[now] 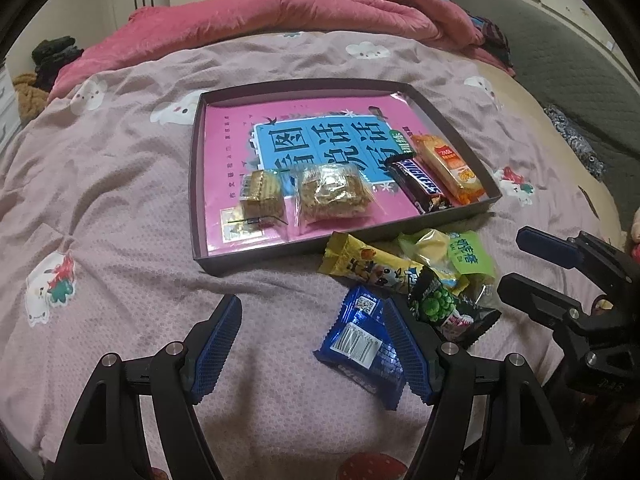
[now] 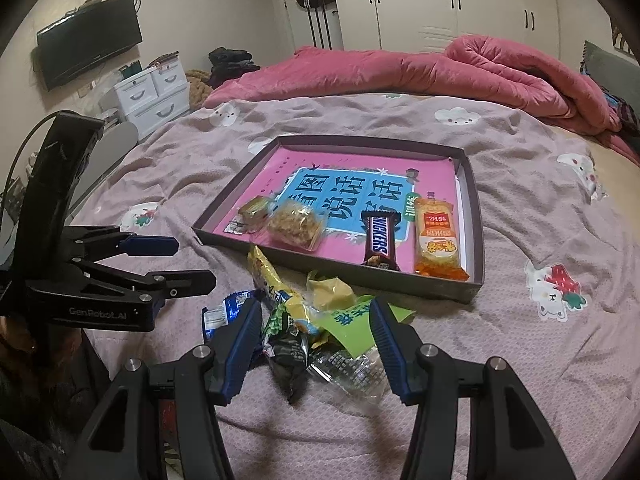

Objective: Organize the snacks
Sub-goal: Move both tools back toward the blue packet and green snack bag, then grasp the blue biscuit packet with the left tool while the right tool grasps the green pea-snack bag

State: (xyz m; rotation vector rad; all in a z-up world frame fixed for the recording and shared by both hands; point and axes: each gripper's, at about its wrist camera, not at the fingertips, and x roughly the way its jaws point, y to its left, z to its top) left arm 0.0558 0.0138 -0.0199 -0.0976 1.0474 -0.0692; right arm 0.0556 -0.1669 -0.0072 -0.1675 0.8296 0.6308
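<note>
four snacks (image 2: 378, 240) lie in the tray (image 2: 472, 292); loose packets (image 2: 316, 312) heaped just before it.

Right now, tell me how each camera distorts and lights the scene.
Left wrist view: fisheye bows the tray edges, dark vignette in corners, glare on the clear wrappers. Right wrist view: same bulge, wardrobe curves, dim indoor light, soft shadows.

Pink crumpled quilt (image 2: 460, 68) along far bed edge; black wall TV (image 2: 90, 42) upper left; white drawer unit (image 2: 154, 94) below it; white wardrobe doors (image 2: 452, 0) behind.
</note>
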